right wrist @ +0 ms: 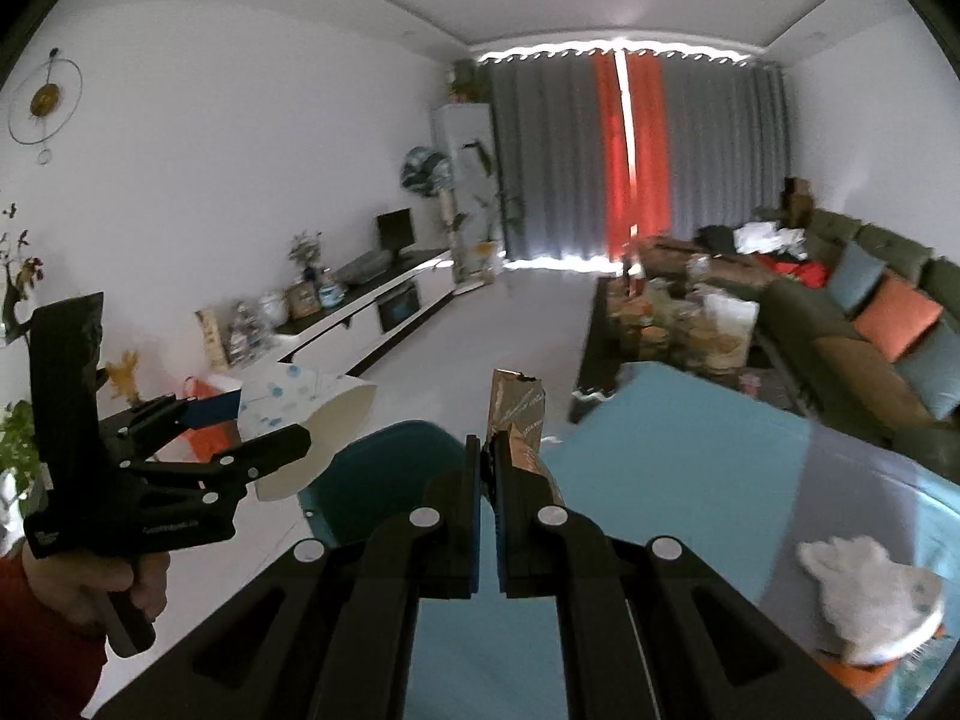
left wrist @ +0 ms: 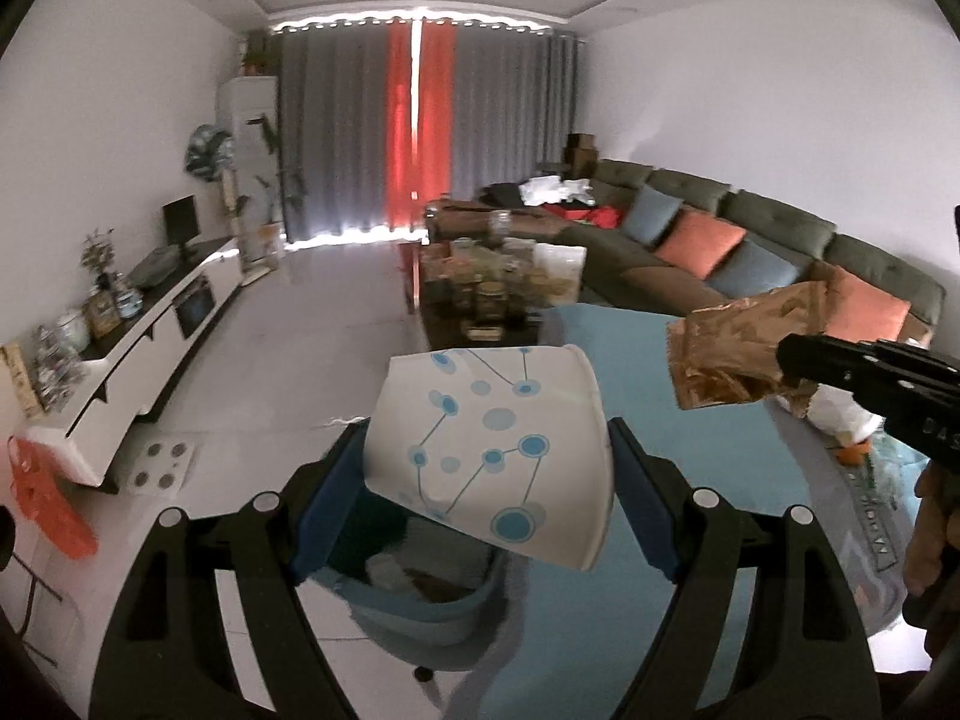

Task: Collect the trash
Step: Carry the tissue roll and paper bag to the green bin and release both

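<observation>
My left gripper [left wrist: 487,468] is shut on a white paper cup with blue dots [left wrist: 489,459], held tilted above a teal trash bin [left wrist: 420,594] that holds some scraps. The cup [right wrist: 306,414] and the left gripper [right wrist: 264,438] also show at the left of the right wrist view, beside the bin [right wrist: 384,480]. My right gripper [right wrist: 491,468] is shut on a crumpled brown foil wrapper [right wrist: 517,420], held upright near the bin's right side. The wrapper [left wrist: 744,354] shows at the right of the left wrist view, in the right gripper's fingers [left wrist: 864,378].
A blue-covered table [right wrist: 690,480] lies under both grippers, with a white plush toy [right wrist: 870,606] at its right. A cluttered coffee table [left wrist: 498,282] and a green sofa [left wrist: 720,228] stand beyond. A white TV cabinet [left wrist: 150,324] runs along the left wall.
</observation>
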The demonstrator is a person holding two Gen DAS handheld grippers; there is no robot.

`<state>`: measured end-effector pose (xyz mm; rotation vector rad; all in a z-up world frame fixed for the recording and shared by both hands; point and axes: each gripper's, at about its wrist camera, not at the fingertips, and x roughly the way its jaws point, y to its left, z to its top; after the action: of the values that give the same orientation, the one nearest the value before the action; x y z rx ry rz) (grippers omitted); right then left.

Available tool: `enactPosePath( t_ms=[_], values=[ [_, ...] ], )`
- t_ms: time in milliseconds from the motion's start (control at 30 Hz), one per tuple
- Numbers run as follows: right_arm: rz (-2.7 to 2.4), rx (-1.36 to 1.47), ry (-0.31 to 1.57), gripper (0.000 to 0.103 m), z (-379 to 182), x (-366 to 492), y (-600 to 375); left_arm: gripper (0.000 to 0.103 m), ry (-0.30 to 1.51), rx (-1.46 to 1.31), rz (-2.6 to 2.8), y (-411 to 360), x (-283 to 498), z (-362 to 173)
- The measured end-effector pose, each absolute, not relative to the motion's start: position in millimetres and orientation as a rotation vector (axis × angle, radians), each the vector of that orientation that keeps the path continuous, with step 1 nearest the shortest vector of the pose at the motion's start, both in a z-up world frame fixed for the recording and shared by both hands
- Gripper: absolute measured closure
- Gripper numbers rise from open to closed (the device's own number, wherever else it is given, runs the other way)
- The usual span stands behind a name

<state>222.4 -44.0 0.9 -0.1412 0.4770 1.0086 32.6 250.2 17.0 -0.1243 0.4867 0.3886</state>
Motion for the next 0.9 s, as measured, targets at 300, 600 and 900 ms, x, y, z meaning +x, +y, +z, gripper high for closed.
enactPosePath(
  t_ms=[300, 600, 900],
  values=[
    [1.125, -0.188, 0.576, 0.100, -14.4, 232.8, 27.7, 0.024, 0.525, -0.171, 0.473, 298.7, 12.1, 2.2],
    [1.155, -0.232, 0.685, 0.100, -36.7, 248.8, 77.5, 0.024, 0.594, -0.217, 0.486, 318.6, 25.7, -24.2],
    [1.154, -0.277, 0.799, 0.099, -65.9, 266.1, 107.1, 0.024, 0.671, -0.246, 0.471, 336.5, 69.2, -59.6]
  ],
)
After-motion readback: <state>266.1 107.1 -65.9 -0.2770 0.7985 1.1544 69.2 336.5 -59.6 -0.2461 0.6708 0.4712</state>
